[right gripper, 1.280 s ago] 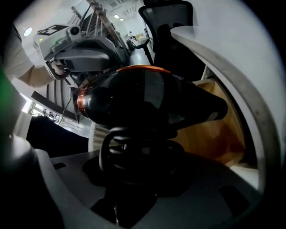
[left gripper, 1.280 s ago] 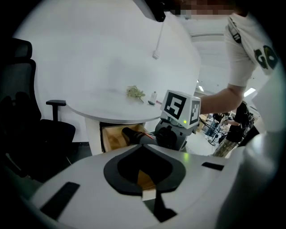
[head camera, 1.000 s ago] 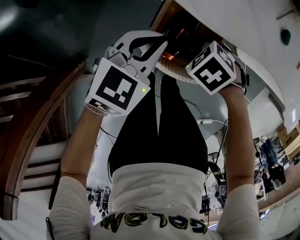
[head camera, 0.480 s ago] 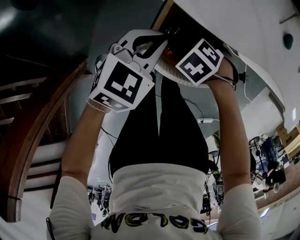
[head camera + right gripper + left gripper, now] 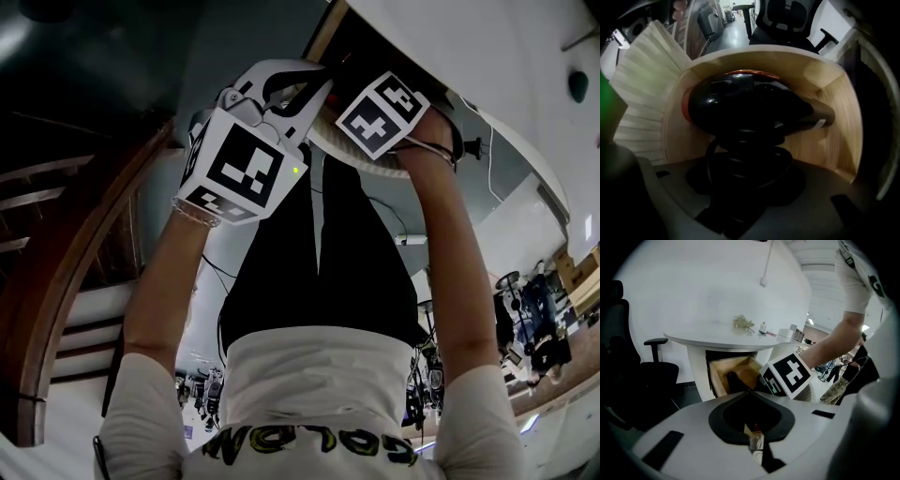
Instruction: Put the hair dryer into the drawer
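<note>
In the head view the left gripper (image 5: 321,75) is held out in front of the person's body, its marker cube facing the camera and its jaws drawn together into a closed loop with nothing in them, just beside the wooden rim of the open drawer (image 5: 317,37). The right gripper (image 5: 377,111) is to its right, its cube tipped up towards the camera and its jaws out of sight down in the drawer opening under the white surface (image 5: 469,37). In the left gripper view that gripper's jaws meet at their tips, with only the hollow between the dark pads behind them and no object there. Beyond them the drawer stands pulled out from the white pedestal under the round surface, and the right gripper's cube sits at the drawer's right edge on an outstretched arm. A black office chair (image 5: 642,371) stands at the left. In the right gripper view the jaws stand fairly wide and are closed on the hair dryer (image 5: 750,105), gripping its handle with the black cord (image 5: 745,164) coiled around it. The dryer's glossy black body, with an orange rim at the left end, hangs crosswise inside the light wooden walls of the drawer. A white ribbed panel (image 5: 642,93) runs along the drawer's left side.
</note>
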The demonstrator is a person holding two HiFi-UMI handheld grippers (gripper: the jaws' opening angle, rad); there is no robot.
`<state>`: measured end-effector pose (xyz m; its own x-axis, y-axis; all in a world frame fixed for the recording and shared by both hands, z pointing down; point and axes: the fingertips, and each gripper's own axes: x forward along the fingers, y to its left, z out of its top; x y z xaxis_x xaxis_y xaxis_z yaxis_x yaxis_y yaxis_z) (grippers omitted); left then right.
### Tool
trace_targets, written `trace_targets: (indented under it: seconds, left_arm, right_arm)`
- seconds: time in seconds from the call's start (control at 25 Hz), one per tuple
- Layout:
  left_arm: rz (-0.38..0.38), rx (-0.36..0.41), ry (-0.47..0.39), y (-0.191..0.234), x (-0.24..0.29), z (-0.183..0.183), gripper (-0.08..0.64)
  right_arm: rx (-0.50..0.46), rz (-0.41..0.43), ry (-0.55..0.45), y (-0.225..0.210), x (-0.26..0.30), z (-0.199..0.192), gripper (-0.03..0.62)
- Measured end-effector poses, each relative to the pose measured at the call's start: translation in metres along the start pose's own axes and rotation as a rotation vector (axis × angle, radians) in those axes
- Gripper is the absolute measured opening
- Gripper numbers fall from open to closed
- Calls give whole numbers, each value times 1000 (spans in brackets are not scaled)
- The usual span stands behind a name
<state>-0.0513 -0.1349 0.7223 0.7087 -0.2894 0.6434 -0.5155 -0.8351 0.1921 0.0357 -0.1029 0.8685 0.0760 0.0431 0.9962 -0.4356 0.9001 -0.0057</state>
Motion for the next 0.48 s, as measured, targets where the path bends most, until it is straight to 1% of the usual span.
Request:
trace_targets:
  seconds: [0.2, 0.48]
  left_arm:
    - [7, -4, -2, -4, -2, 4, 12]
    - [21, -18, 13, -2, -1, -14, 12]
  right_arm:
    - [11, -18, 21, -4, 3, -4, 247]
    - [24, -36, 23, -2, 17, 0, 257]
